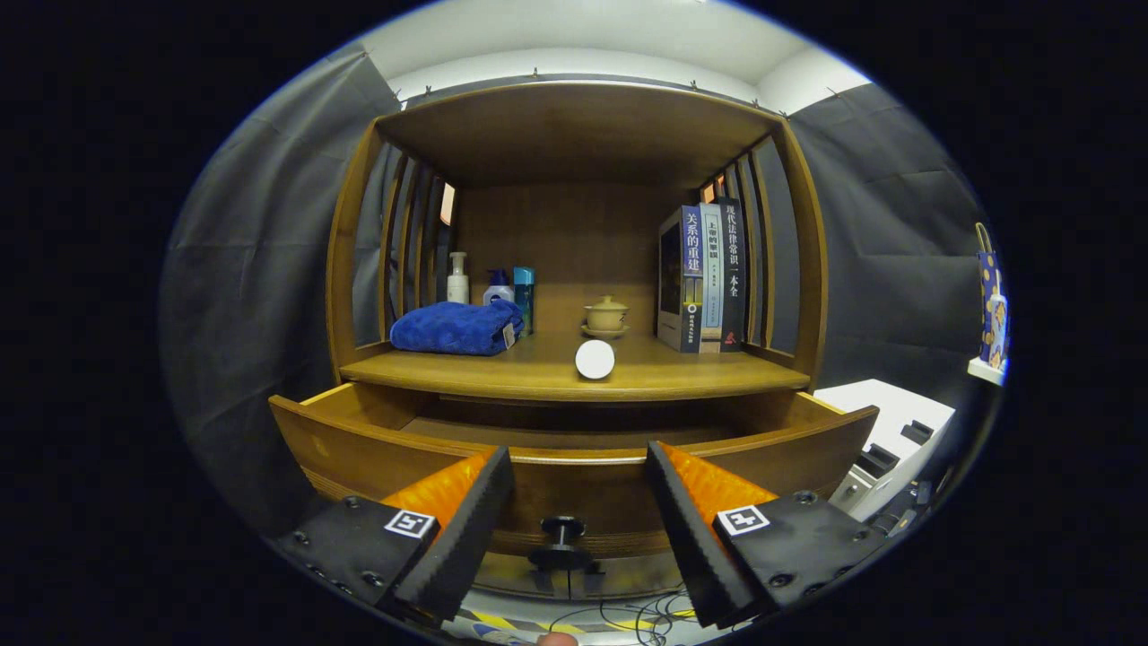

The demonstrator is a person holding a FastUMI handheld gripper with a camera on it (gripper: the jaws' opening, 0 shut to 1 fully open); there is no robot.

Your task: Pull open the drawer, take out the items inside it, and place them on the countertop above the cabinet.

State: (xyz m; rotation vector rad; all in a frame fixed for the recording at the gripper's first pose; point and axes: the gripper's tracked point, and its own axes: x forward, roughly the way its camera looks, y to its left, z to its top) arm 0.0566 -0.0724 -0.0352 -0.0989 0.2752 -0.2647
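My gripper (569, 525) fingers are spread wide, holding nothing. The drawer knob (561, 541) sits between them, just ahead, untouched. The drawer (574, 467) is already pulled out toward me; its front panel blocks my look inside, so I cannot tell what items remain or how many.

Beyond the drawer front is the countertop (538, 370). Near its front edge, centre, is one white round item (595, 359), maybe a cylinder lying end-on. Far left: one folded blue towel (456, 327), with three bottles (495, 289) behind it. Centre, farther back: one lidded cup on a saucer (606, 317). Far right: three books (704, 278) standing upright.

Risks, my judgement: the white item looks like it can roll, so a bump to the cabinet or a careless placement next to it could send it off the front edge into the drawer or to the floor. Reaching down blind over the drawer front, my fingers could clip the panel or the countertop lip. Free countertop space is mostly the centre front, so crowding could knock the cup.
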